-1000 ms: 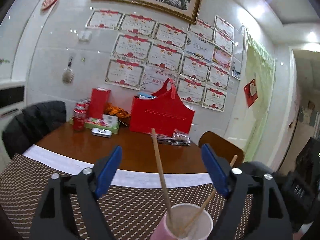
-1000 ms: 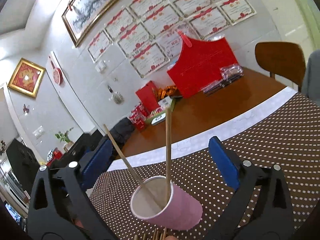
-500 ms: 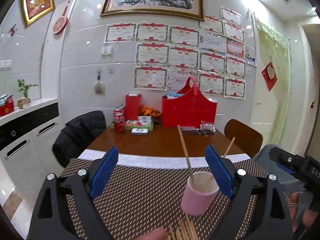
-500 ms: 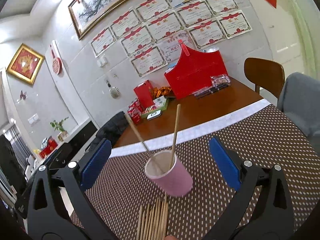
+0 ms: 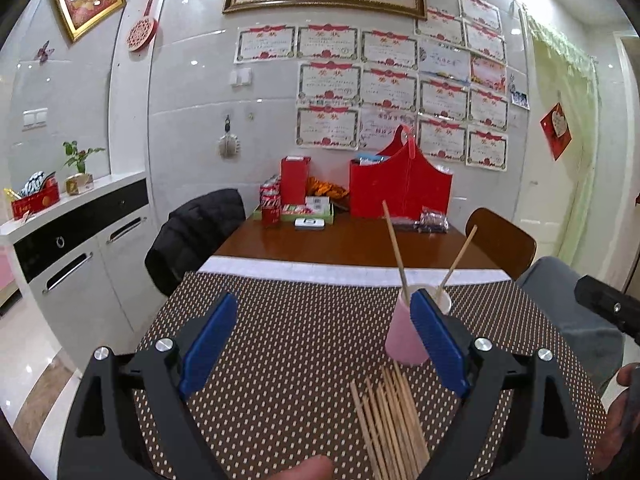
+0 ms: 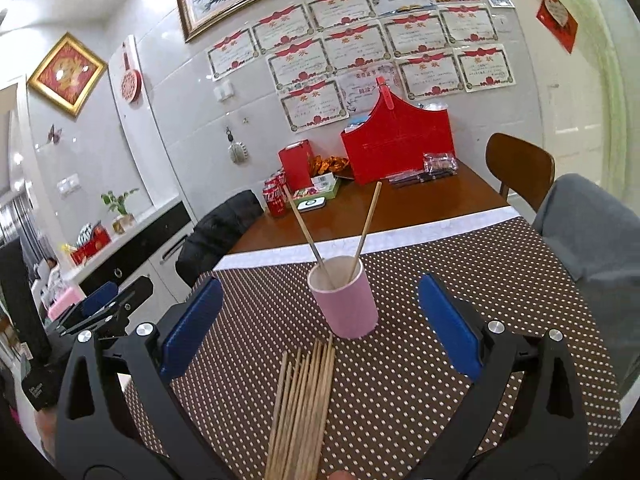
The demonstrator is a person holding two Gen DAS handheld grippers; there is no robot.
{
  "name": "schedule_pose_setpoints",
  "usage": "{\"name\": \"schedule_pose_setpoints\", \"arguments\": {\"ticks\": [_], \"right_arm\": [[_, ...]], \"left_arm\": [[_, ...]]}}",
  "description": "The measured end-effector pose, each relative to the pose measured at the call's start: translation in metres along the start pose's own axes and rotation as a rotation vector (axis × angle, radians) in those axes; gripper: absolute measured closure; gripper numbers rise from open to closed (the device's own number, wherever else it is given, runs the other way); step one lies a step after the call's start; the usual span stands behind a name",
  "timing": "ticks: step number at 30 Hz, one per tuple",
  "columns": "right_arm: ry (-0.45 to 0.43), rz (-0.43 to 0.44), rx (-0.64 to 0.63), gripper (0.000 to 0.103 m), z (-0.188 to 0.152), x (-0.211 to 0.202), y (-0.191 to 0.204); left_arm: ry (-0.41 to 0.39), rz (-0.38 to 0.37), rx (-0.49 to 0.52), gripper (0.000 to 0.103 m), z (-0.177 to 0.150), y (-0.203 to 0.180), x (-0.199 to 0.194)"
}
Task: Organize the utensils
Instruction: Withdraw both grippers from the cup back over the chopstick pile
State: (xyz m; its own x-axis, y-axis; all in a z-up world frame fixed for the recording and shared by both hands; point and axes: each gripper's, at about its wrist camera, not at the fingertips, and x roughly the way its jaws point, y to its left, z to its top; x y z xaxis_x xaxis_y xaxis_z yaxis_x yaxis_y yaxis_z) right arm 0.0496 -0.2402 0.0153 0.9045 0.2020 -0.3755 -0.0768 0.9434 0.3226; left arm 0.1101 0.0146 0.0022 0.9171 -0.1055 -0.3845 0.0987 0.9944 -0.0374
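Two chopsticks (image 6: 368,228) stand in pink cup (image 6: 346,300) mid-worktop (image 6: 500,320). Loose chopstick bundle (image 6: 304,404) lies flat near worktop's front edge, unsorted: most work remains. Left gripper (image 5: 324,344) and right gripper (image 6: 320,324) both spread apart, empty.

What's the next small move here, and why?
Probably lower the right gripper onto the loose bundle of wooden chopsticks and pick one. Both grippers are open and empty, the pink paper cup holds only two chopsticks, and the rest lie on the dotted brown mat.
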Motion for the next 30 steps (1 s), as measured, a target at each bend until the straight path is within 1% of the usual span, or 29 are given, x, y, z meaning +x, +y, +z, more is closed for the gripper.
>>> {"name": "schedule_pose_setpoints", "arguments": {"ticks": [4, 11, 13, 19, 21, 24, 30], "right_arm": [[0.023, -0.011, -0.015, 0.006, -0.006, 0.001, 0.002], [0.059, -0.032, -0.02, 0.006, -0.021, 0.005, -0.005], [0.08, -0.039, -0.01, 0.006, -0.028, 0.008, -0.01], [0.189, -0.075, -0.002, 0.006, -0.063, 0.026, -0.024], [0.216, -0.081, 0.003, 0.006, -0.072, 0.03, -0.029], [0.255, -0.093, 0.006, 0.006, -0.087, 0.036, -0.035], [0.321, -0.111, 0.012, 0.006, -0.107, 0.044, -0.046]], "left_arm": [[0.035, 0.004, 0.003, 0.016, -0.016, 0.003, -0.003], [0.118, 0.012, 0.011, 0.016, -0.043, 0.003, 0.006], [0.16, 0.014, 0.011, 0.016, -0.056, 0.004, 0.013], [0.308, 0.023, 0.031, 0.016, -0.104, 0.002, 0.037], [0.374, 0.017, 0.046, 0.016, -0.123, -0.003, 0.046], [0.444, -0.004, 0.059, 0.016, -0.145, -0.011, 0.057], [0.519, -0.005, 0.08, 0.016, -0.171, -0.023, 0.071]]}}
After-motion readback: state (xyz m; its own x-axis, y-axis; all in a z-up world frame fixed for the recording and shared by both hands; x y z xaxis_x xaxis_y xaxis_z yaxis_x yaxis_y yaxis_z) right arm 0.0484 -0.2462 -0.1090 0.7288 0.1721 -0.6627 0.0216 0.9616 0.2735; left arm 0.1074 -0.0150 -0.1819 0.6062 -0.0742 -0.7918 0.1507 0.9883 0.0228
